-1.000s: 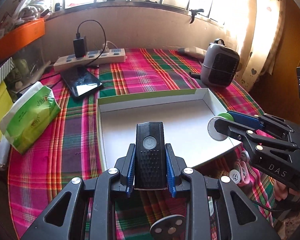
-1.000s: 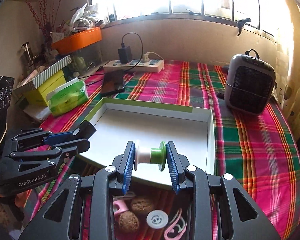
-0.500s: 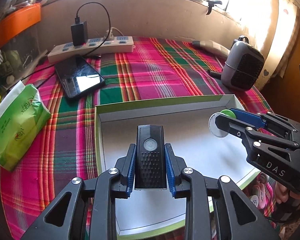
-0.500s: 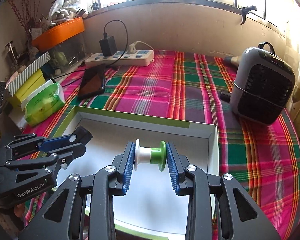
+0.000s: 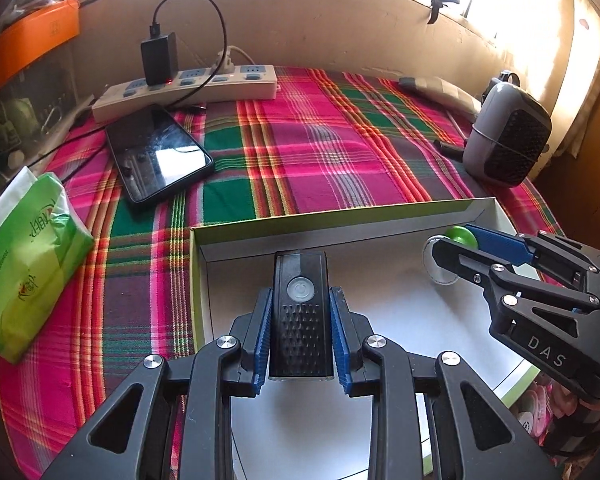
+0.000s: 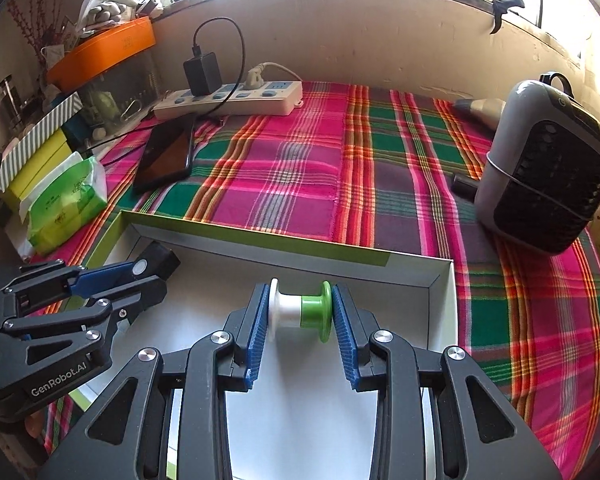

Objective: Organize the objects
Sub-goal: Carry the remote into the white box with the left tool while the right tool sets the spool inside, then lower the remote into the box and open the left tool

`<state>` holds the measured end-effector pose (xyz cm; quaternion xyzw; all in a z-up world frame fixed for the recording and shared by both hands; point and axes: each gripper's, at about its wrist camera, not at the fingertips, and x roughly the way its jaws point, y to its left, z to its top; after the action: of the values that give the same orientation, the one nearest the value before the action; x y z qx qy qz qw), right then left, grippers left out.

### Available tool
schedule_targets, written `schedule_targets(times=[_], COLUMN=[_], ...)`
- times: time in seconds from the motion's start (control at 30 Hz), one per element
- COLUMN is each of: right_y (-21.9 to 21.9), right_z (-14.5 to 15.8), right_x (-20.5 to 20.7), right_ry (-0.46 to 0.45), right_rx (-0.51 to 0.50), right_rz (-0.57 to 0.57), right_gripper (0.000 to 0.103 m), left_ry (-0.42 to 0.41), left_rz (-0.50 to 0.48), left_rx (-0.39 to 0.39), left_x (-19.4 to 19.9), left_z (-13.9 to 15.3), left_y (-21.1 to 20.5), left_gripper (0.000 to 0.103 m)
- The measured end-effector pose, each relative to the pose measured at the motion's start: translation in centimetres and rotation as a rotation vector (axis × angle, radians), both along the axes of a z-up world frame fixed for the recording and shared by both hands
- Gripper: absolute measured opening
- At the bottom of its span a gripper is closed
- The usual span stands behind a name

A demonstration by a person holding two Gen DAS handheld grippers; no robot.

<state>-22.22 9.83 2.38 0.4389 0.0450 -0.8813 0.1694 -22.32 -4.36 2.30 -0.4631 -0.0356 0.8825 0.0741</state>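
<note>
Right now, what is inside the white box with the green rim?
The white box shows only its bare white floor. Both hand-held grippers hang over it, the left holding a black device, the right a white-green spool. They cover the floor beneath.

Woven plaid cloth (image 5: 320, 152), matt cardboard box (image 5: 400, 320), glossy phone screen (image 5: 158, 152)

Each camera sits just behind its own tongs and looks forward and steeply down, close above the white box (image 5: 400, 320). The left view faces it from the left side, the right view from the right. Both share the checked cloth (image 6: 300, 176) and the power strip (image 5: 188, 90).
</note>
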Motion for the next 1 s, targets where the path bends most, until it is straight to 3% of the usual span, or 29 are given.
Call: schedule_targets(times=[0.63,0.77,1.0], right_y=[0.1,0.5,1.1], right_z=[-0.6,-0.7,0.0], right_x=[-0.4,-0.4,0.3], right_ry=[-0.005,-0.004,0.011], right_rx=[-0.006,-0.026,-0.053], right_rz=[-0.020,-0.038,-0.051], right_gripper=[0.035,0.052,0.053], left_ry=[-0.003,-0.005,0.030], left_rz=[0.012,0.019,0.023], left_rx=[-0.011,0.006,0.027], left_x=[-0.2,0.1,1.3], left_z=[0.0,0.1,1.1], left_y=[0.1,-0.1,-0.3], left_gripper=[0.025,0.026,0.028])
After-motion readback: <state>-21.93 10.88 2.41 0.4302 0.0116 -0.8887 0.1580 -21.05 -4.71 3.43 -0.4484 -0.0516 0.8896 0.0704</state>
